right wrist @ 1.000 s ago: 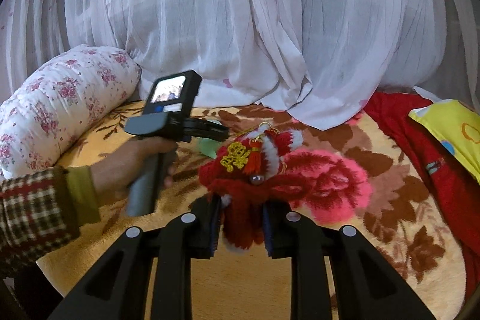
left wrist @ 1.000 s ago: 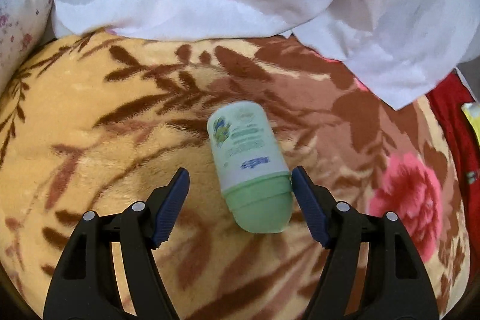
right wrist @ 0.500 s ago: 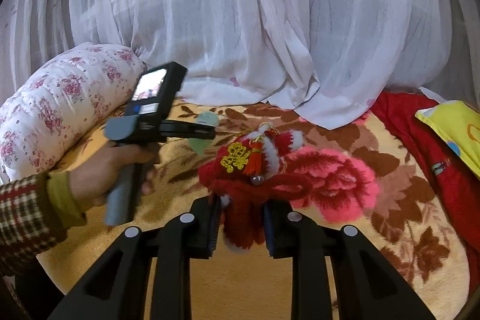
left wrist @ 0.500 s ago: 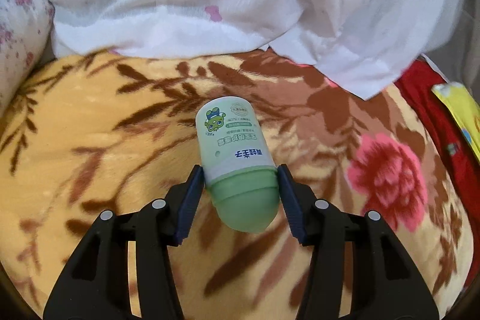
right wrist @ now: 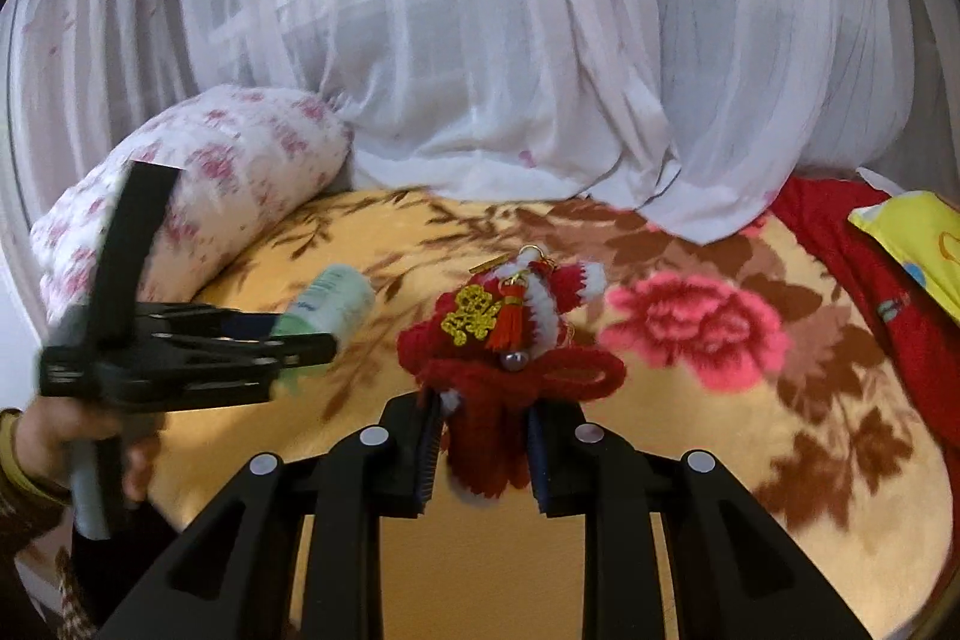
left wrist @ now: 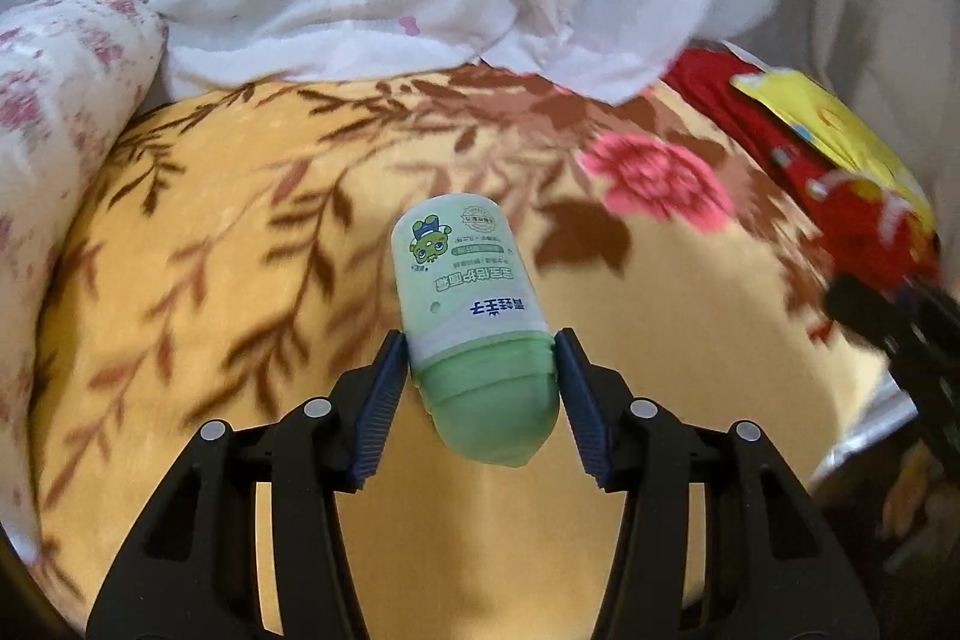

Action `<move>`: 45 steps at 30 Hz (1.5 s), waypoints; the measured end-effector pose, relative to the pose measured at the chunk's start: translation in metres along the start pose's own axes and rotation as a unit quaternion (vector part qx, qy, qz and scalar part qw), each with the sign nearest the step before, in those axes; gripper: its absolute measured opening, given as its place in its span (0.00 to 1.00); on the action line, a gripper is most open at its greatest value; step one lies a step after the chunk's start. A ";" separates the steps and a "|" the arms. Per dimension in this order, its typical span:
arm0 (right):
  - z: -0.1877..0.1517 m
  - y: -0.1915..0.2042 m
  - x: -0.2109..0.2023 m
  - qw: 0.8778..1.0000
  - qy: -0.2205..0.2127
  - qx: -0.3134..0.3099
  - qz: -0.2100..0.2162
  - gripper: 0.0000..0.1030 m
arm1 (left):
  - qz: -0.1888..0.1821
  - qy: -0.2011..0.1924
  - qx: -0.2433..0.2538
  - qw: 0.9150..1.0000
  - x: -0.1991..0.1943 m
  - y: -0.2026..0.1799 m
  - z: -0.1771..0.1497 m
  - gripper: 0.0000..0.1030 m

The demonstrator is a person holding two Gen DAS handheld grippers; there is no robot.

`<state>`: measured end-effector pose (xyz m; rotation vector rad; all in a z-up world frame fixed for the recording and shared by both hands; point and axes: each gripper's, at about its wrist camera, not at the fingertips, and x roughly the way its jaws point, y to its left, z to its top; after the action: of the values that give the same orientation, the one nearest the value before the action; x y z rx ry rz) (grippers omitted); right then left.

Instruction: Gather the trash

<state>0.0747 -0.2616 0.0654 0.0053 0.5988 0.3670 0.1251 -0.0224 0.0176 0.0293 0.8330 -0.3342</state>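
My left gripper (left wrist: 480, 364) is shut on a pale green lotion bottle (left wrist: 468, 280), its blue pads clamping the darker green cap end, and the bottle hangs clear above the yellow floral blanket (left wrist: 252, 232). The right wrist view shows the same bottle (right wrist: 330, 304) sticking out of the left gripper (right wrist: 300, 340), which a hand (right wrist: 54, 430) holds at the left. My right gripper (right wrist: 483, 430) is shut on a red knitted ornament (right wrist: 510, 340) with a gold charm and a red tassel, lifted above the blanket (right wrist: 720, 460).
A white pillow with pink flowers (right wrist: 198, 196) lies at the left. Sheer white curtains (right wrist: 480, 40) hang behind the bed. Red cloth (right wrist: 870, 280) and a yellow package (right wrist: 918, 238) lie at the right edge. The right gripper (left wrist: 900, 328) shows blurred at the right of the left wrist view.
My left gripper closed on the green bottle, lifted it off the blanket and carried it back and to the left. My right gripper drew back a little with the red ornament.
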 end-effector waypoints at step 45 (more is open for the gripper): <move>-0.159 0.068 -0.024 0.978 0.201 -0.006 0.058 0.75 | -0.044 0.132 0.028 0.990 -0.062 -0.016 -0.182 0.66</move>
<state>-0.0539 -0.2224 -0.0457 -0.0471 0.9988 0.4891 -0.0499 0.0078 -0.0583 0.0918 1.0898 -0.4435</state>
